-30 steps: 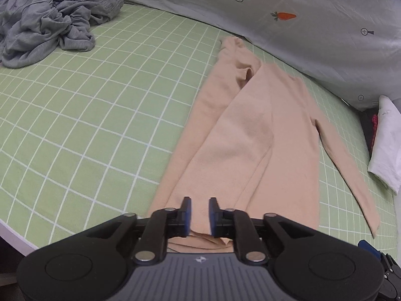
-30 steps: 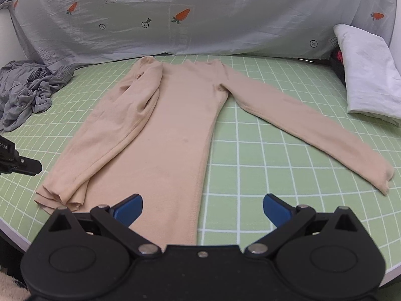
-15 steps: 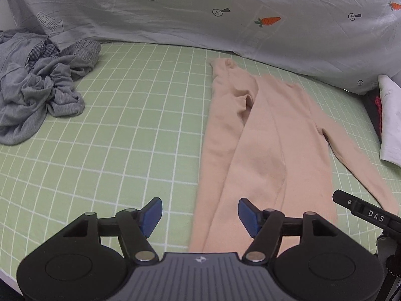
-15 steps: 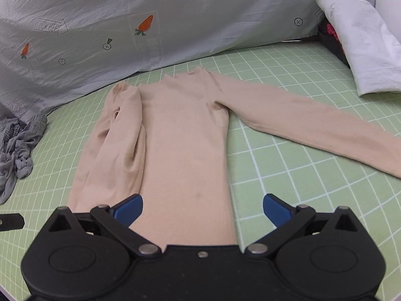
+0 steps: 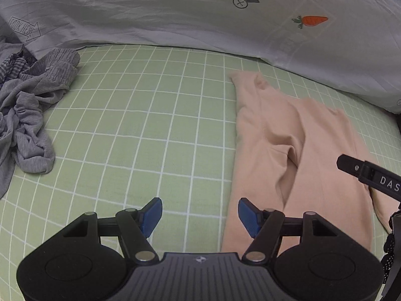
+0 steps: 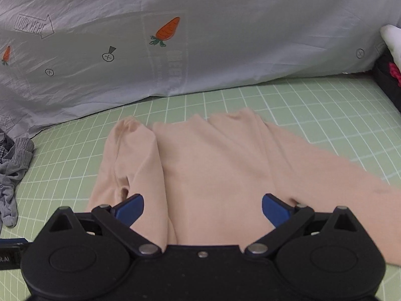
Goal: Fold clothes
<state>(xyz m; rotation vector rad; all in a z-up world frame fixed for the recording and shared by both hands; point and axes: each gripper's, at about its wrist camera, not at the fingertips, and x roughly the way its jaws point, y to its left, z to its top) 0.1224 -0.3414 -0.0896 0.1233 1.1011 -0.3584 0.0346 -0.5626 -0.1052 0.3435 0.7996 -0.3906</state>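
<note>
A peach long-sleeved top lies flat on the green checked sheet, collar toward the grey quilt. Its left sleeve is folded down over the body; the other sleeve stretches out to the right. In the left wrist view the top lies to the right. My left gripper is open above the bare sheet, just left of the top's edge, holding nothing. My right gripper is open over the middle of the top, empty. Part of the right gripper shows at the left view's right edge.
A heap of crumpled grey clothes sits at the left of the bed. A grey quilt with carrot prints runs along the back. A white pillow edge and dark items are at the far right.
My left gripper opened and let go of the top's lower hem, then moved forward and left. My right gripper moved forward over the top toward the collar, staying open.
</note>
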